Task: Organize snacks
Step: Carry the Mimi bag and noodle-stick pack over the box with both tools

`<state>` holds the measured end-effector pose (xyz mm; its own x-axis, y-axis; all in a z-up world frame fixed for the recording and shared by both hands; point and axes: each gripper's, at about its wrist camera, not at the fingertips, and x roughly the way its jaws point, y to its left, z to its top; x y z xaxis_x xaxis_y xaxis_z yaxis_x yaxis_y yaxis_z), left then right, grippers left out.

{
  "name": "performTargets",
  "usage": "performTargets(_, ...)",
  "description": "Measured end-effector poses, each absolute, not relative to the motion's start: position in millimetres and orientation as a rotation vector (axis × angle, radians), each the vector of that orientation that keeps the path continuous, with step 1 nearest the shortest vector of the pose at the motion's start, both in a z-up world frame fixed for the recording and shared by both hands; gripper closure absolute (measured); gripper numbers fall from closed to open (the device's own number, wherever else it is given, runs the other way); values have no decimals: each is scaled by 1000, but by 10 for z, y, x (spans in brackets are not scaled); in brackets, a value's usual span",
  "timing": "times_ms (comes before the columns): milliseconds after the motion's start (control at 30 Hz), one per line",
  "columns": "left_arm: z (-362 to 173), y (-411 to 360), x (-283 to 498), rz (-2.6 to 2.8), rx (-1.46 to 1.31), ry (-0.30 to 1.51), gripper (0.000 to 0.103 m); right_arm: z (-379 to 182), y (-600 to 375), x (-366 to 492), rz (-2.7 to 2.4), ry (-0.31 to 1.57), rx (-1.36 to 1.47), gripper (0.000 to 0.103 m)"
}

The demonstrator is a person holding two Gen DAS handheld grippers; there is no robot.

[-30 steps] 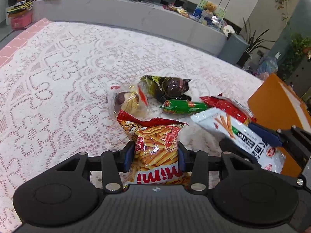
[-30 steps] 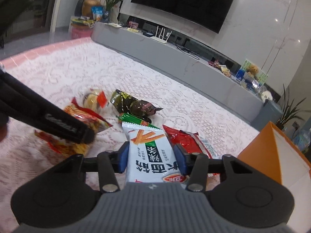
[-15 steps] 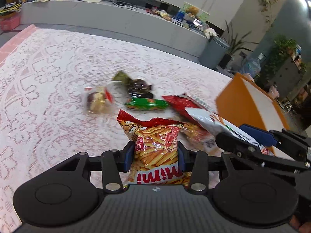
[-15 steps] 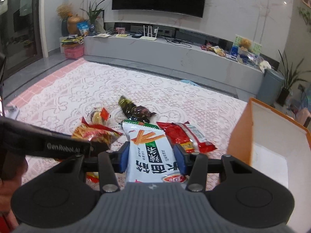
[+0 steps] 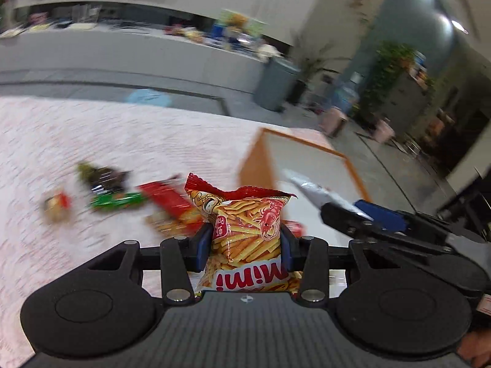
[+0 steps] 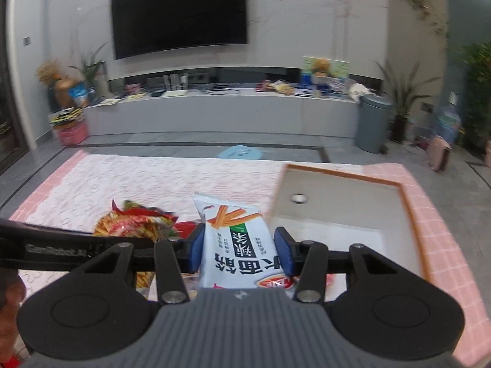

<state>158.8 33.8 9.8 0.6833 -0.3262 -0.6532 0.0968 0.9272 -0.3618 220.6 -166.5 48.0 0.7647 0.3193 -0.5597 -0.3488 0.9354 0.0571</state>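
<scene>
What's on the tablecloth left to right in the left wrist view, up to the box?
Small clear-wrapped snack → dark wrapper sitting just above the green packet → red packet → Mimi chips bag in the left gripper → orange box.

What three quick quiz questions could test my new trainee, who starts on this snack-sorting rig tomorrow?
1. True or false: the orange box already holds snacks.
2. Which packet does the left hand-held gripper grip: A) Mimi shrimp sticks, B) green packet, C) white stick-snack packet?
3. Fill in: the right hand-held gripper holds the ____ packet.

Key: 1 false, its visible floor is bare; 2 A; 3 white stick-snack.
</scene>
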Motion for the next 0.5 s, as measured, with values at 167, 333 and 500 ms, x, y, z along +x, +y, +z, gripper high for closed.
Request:
performTargets(167, 194, -193, 1845, -374, -256, 837, 54, 504, -2161, 2326, 305, 660, -69, 56)
performTargets(333, 140, -636, 2146, -457, -180, 914, 54, 352, -2626, 2507, 256, 756, -91, 56)
performTargets(500, -19, -960, 2395, -507, -104, 987, 54, 127, -2866, 2677, 265, 846, -107, 56)
